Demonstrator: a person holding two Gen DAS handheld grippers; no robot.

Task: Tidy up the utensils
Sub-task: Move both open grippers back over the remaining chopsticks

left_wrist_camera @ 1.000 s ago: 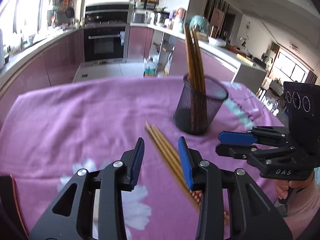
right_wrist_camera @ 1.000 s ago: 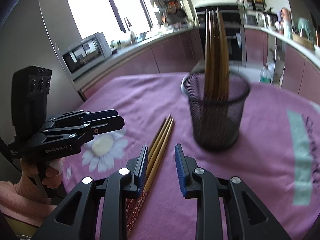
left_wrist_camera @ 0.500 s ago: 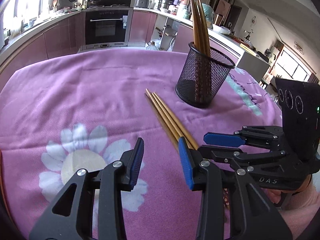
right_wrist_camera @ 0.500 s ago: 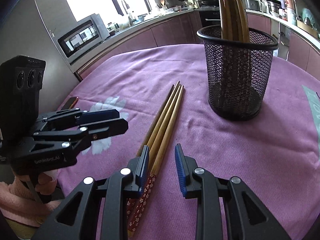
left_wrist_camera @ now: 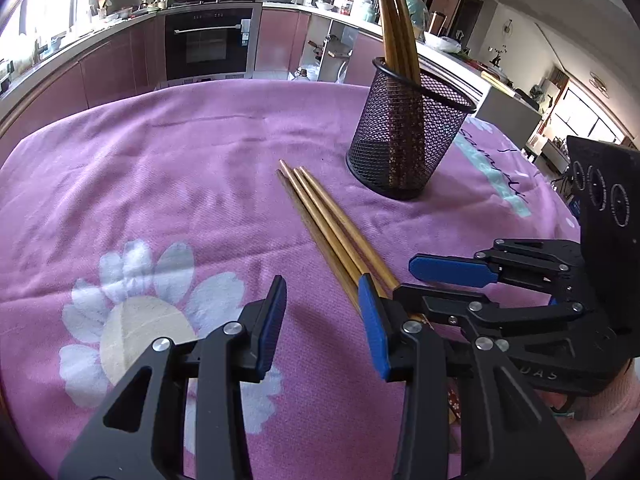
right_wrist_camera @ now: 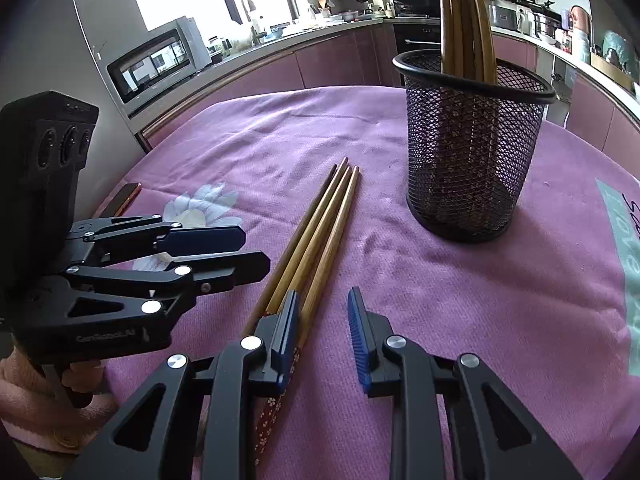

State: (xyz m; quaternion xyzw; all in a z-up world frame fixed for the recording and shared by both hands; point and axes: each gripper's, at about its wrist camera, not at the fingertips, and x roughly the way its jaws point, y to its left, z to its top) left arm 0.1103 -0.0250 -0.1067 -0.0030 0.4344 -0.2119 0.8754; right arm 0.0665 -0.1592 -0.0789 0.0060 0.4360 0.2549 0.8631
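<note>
Several wooden chopsticks (left_wrist_camera: 332,232) (right_wrist_camera: 320,232) lie side by side on the purple cloth, their patterned red ends toward me. A black mesh cup (left_wrist_camera: 404,136) (right_wrist_camera: 472,152) stands upright beyond them with several chopsticks in it. My left gripper (left_wrist_camera: 324,324) is open just left of the lying bundle, and its right finger covers the bundle's near part. My right gripper (right_wrist_camera: 322,332) is open low over the bundle's near end, its left finger over the sticks. Nothing is gripped by either. Each gripper also shows in the other's view: the right gripper (left_wrist_camera: 416,280) and the left gripper (right_wrist_camera: 252,252).
The table is covered by a purple cloth (left_wrist_camera: 160,184) with a white flower print. A phone (right_wrist_camera: 124,200) lies at the cloth's left edge. Kitchen counters, an oven and a microwave stand well behind the table. A hand in a pink sleeve (right_wrist_camera: 24,392) holds the left gripper.
Both grippers have sunk toward the cloth and tilted down, so the lying chopsticks and the cup now look closer. Neither gripper has visibly opened, shut or taken hold of anything.
</note>
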